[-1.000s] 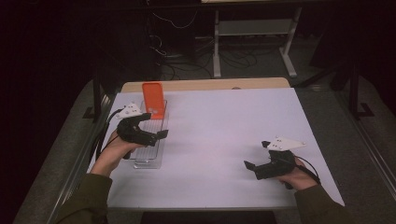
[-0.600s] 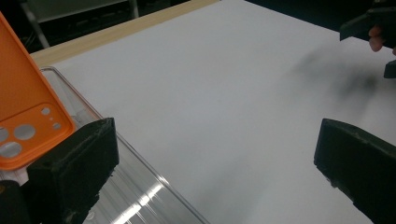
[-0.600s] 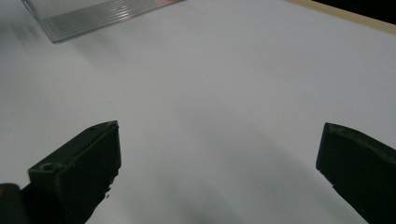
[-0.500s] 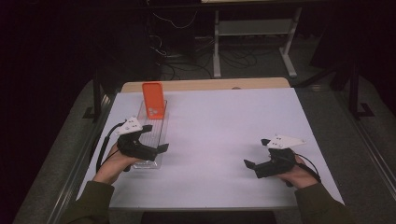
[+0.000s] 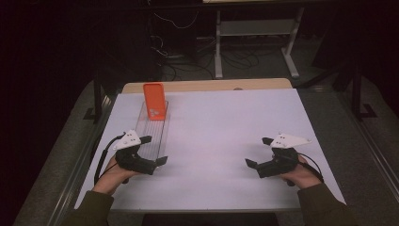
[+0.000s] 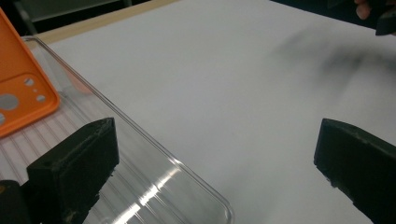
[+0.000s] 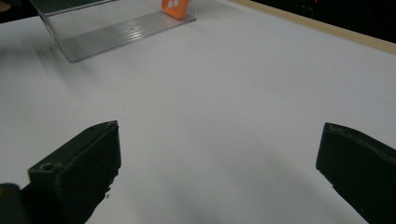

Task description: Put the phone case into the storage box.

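1. The clear plastic tray is long and narrow, with a ribbed floor, glossy walls and rounded corners. It lies on the left part of the white table, running away from the person.
2. An orange phone case, matte, with round camera cut-outs, rests on the tray's far end.
3. The left gripper, held by the person's left hand, hovers at the tray's near end. Its blocky black jaws are spread wide: one is over the ribbed floor, the other over bare table.
4. The right gripper sits well apart at the right, its jaws spread and holding nothing.
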Tool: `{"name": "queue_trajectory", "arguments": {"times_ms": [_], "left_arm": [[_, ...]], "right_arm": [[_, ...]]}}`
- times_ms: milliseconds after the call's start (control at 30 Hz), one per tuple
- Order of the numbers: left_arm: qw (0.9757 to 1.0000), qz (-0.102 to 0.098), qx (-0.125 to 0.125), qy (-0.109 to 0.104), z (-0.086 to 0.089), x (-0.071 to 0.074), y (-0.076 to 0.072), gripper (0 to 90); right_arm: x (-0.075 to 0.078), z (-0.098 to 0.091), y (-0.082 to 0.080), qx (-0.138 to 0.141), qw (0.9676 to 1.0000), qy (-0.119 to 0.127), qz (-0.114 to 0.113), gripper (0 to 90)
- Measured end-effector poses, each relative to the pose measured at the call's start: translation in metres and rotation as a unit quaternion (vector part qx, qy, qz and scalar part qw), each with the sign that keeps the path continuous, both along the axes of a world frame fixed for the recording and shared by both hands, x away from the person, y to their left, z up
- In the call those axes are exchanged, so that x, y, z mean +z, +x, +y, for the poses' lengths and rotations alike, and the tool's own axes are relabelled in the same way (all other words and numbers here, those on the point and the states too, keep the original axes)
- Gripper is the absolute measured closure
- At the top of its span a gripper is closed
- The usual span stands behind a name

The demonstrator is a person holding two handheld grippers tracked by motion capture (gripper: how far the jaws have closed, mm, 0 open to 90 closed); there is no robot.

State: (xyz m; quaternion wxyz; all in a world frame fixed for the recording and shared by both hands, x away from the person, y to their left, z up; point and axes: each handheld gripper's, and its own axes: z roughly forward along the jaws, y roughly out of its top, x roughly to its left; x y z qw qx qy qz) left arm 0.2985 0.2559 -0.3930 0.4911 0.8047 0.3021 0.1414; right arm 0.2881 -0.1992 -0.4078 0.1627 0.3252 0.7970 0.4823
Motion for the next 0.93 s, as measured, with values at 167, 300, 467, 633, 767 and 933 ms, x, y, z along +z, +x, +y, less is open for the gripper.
{"name": "queue_trajectory", "arguments": {"times_ms": [167, 300, 467, 633, 767, 933], "left_arm": [[0.9999, 0.004, -0.008, 0.004, -0.0005, -0.0061, -0.0015, 0.0], [0.9998, 0.007, -0.011, 0.013, -0.0004, -0.0094, -0.0021, 0.0], [0.9999, 0.0, -0.009, 0.007, 0.0006, -0.009, -0.002, 0.0], [0.9999, 0.001, -0.011, -0.003, 0.0008, -0.0086, -0.0013, 0.0], [0.9999, 0.0, -0.011, -0.003, 0.0009, -0.0085, -0.0014, 0.0], [0.9999, 0.003, -0.008, -0.007, 0.0009, -0.0086, -0.0016, 0.0]], "right_arm": [[0.0006, 0.0005, 0.0008, 0.007, 1.0, 0.003, -0.001, 0.0], [0.0007, 0.0005, 0.0006, 0.012, 0.9999, 0.004, -0.001, 0.0], [0.0013, 0.0002, 0.0003, 0.01, 0.9999, 0.006, -0.002, 0.0], [0.0017, 0.0002, 0.0001, 0.011, 0.9999, 0.007, -0.004, 0.0], [0.0017, 0.0002, -0.0001, 0.011, 0.9999, 0.006, -0.004, 0.0], [0.002, 0.0003, -0.0011, 0.012, 0.9999, 0.005, -0.005, 0.0]]}}
